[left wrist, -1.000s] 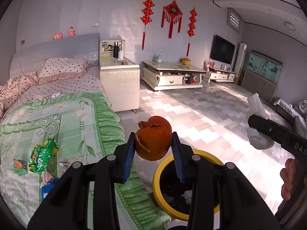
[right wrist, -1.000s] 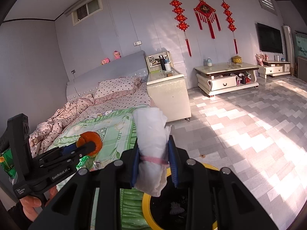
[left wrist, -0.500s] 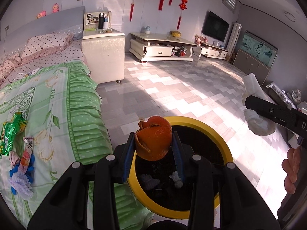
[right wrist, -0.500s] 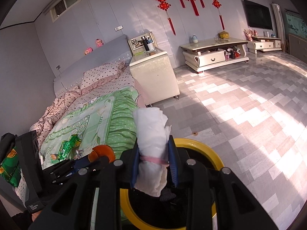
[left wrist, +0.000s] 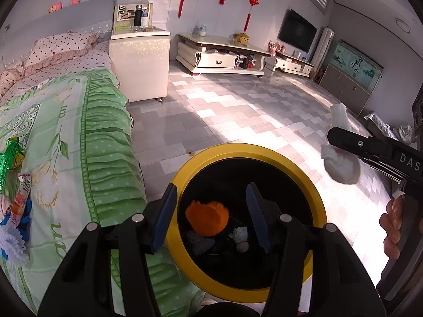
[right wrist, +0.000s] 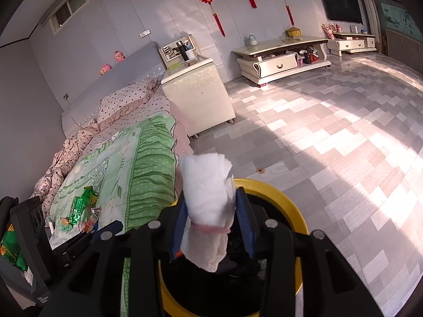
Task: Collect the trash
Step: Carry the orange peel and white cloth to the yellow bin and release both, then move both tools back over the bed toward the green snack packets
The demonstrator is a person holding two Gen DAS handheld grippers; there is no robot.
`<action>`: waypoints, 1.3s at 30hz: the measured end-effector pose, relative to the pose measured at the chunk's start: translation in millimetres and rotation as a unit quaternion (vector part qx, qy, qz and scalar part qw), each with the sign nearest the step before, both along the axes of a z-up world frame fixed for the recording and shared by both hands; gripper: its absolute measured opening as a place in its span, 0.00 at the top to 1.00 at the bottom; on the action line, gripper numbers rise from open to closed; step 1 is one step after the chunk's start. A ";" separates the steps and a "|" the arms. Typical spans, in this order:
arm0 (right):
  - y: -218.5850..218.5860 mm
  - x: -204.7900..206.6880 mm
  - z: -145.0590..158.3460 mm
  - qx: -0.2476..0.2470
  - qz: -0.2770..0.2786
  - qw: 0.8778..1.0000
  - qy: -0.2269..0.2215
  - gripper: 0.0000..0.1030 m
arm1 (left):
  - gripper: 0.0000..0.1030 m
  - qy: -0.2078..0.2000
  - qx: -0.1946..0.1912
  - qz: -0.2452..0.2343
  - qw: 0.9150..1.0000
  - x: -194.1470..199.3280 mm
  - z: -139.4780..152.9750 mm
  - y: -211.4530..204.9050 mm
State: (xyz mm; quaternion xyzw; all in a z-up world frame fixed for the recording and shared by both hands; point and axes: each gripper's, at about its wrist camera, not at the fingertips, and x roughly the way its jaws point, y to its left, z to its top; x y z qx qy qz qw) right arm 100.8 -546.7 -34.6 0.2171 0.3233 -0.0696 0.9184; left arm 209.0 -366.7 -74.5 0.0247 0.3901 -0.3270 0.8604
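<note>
Over the yellow-rimmed bin (left wrist: 248,155), the left gripper (left wrist: 210,212) had released the orange peel (left wrist: 207,218), while the right gripper (right wrist: 211,227), jaws opening, barely cradled the tissue wad (right wrist: 208,200).

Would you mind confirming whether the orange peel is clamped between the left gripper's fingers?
No: the orange peel sits loose inside the yellow-rimmed bin, clear of both pads of the opening left gripper.

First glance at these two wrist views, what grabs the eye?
The round yellow-rimmed black bin on the floor beside the green bed, right under both grippers. The orange peel is free between the opening left gripper jaws, over the bin. The white tissue wad sits between the opening right gripper jaws.
</note>
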 end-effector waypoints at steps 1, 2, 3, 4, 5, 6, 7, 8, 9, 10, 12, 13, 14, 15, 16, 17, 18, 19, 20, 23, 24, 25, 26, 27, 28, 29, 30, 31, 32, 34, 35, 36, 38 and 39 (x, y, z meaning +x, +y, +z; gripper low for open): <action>-0.9 0.0 0.3 -0.001 -0.002 1.000 0.001 0.63 | 0.47 0.000 -0.001 0.000 1.000 0.4 -0.1 1.6; -0.6 -0.2 0.3 -0.002 -0.004 1.000 0.001 0.61 | 0.45 0.000 -0.002 0.002 1.000 0.6 -0.1 3.3; -0.4 -0.4 0.5 -0.003 -0.005 1.000 0.002 0.57 | 0.42 0.001 -0.004 0.004 1.000 1.2 0.2 5.4; -0.4 -0.6 0.9 -0.003 -0.008 1.000 0.004 0.53 | 0.40 0.000 -0.006 0.006 1.000 2.1 0.3 8.1; 0.0 -1.0 1.1 -0.004 -0.012 1.000 0.005 0.52 | 0.38 -0.001 -0.006 0.010 1.000 2.5 1.3 10.9; -0.2 -1.5 1.8 -0.005 -0.014 1.000 0.006 0.51 | 0.35 -0.002 -0.008 0.014 1.000 3.6 1.8 14.2; 1.4 -1.5 2.8 -0.006 -0.016 1.000 0.006 0.48 | 0.33 -0.003 -0.010 0.018 1.000 4.4 3.6 17.8; 2.3 -1.9 3.9 -0.008 -0.019 1.000 0.007 0.47 | 0.31 -0.004 -0.011 0.022 1.000 5.7 5.4 21.9; 3.1 -2.2 5.2 -0.008 -0.021 1.000 0.007 0.43 | 0.29 -0.007 -0.012 0.027 1.000 6.7 7.2 26.2; 3.4 -2.4 6.4 -0.008 -0.021 1.000 0.007 0.41 | 0.27 -0.011 -0.012 0.033 0.999 7.6 9.3 31.0; 7.9 -1.8 9.3 -0.007 -0.016 1.000 0.005 0.37 | 0.24 -0.023 -0.010 0.045 0.999 6.8 15.4 42.0; 10.7 -1.2 10.9 -0.008 -0.013 1.000 0.004 0.36 | 0.22 -0.029 -0.010 0.050 0.998 7.2 18.9 48.5; 14.7 -0.6 12.7 -0.009 -0.009 1.000 0.005 0.36 | 0.21 -0.035 -0.009 0.055 0.998 7.9 21.9 55.3; 19.3 0.8 14.9 -0.010 -0.003 1.000 0.005 0.35 | 0.20 -0.039 -0.009 0.062 0.997 9.3 24.7 62.8; 24.5 2.5 17.5 -0.010 0.003 1.000 0.005 0.33 | 0.19 -0.042 -0.010 0.070 0.997 10.5 27.4 71.0; 29.4 4.3 20.2 -0.010 0.007 1.000 0.004 0.32 | 0.19 -0.044 -0.011 0.076 0.996 12.7 29.7 79.7; 35.8 6.3 23.3 -0.013 0.012 1.000 0.003 0.32 | 0.19 -0.047 -0.011 0.084 0.995 14.0 32.4 88.3; 42.7 8.0 26.7 -0.017 0.016 1.000 0.002 0.31 | 0.19 -0.049 -0.011 0.092 0.995 15.3 35.3 97.1; 49.7 9.9 30.1 -0.021 0.022 1.000 -0.001 0.31 | 0.19 -0.052 -0.011 0.099 0.994 17.3 37.7 106.6; 72.8 16.6 41.0 -0.028 0.042 0.999 -0.011 0.31 | 0.18 -0.062 -0.008 0.122 0.991 21.1 45.8 135.2; 80.8 19.2 44.3 -0.030 0.049 0.998 -0.015 0.31 | 0.18 -0.064 -0.007 0.129 0.989 22.7 48.2 145.3; 88.8 22.1 47.3 -0.030 0.057 0.998 -0.018 0.31 | 0.18 -0.067 -0.006 0.137 0.988 24.0 50.6 155.4; 96.7 25.1 50.5 -0.028 0.064 0.997 -0.021 0.31 | 0.18 -0.071 -0.004 0.145 0.987 25.4 53.1 165.7; 104.8 28.7 53.8 -0.027 0.071 0.997 -0.024 0.31 | 0.18 -0.075 -0.002 0.153 0.985 25.7 56.2 175.1; 113.2 32.5 57.3 -0.027 0.079 0.996 -0.027 0.31 | 0.18 -0.079 -0.001 0.160 0.984 26.1 59.1 184.5; 122.0 36.5 60.6 -0.027 0.088 0.995 -0.030 0.30 | 0.18 -0.082 0.001 0.168 0.982 27.6 61.7 194.8; 131.2 40.0 64.0 -0.028 0.097 0.994 -0.033 0.30 | 0.17 -0.085 0.002 0.175 0.981 28.3 64.3 203.8; 140.3 43.6 67.0 -0.029 0.105 0.993 -0.035 0.30 | 0.17 -0.089 0.004 0.183 0.979 29.1 67.1 213.6; 149.2 47.6 69.7 -0.030 0.112 0.993 -0.038 0.30 | 0.17 -0.092 0.006 0.191 0.977 30.5 69.3 223.8; 166.2 56.2 75.4 -0.030 0.127 0.991 -0.041 0.29 | 0.17 -0.097 0.010 0.206 0.974 33.7 73.8 243.2; 173.7 60.6 77.5 -0.029 0.135 0.990 -0.042 0.29 | 0.17 -0.099 0.012 0.214 0.972 34.7 75.4 252.4; 181.8 64.5 79.1 -0.027 0.143 0.988 -0.043 0.28 | 0.17 -0.099 0.014 0.222 0.970 36.5 76.4 262.6; 197.7 73.6 81.4 -0.021 0.159 0.986 -0.043 0.26 | 0.17 -0.100 0.018 0.238 0.966 40.5 77.8 283.3; 205.6 77.4 81.9 -0.019 0.165 0.985 -0.043 0.26 | 0.17 -0.101 0.022 0.247 0.964 41.7 78.2 292.2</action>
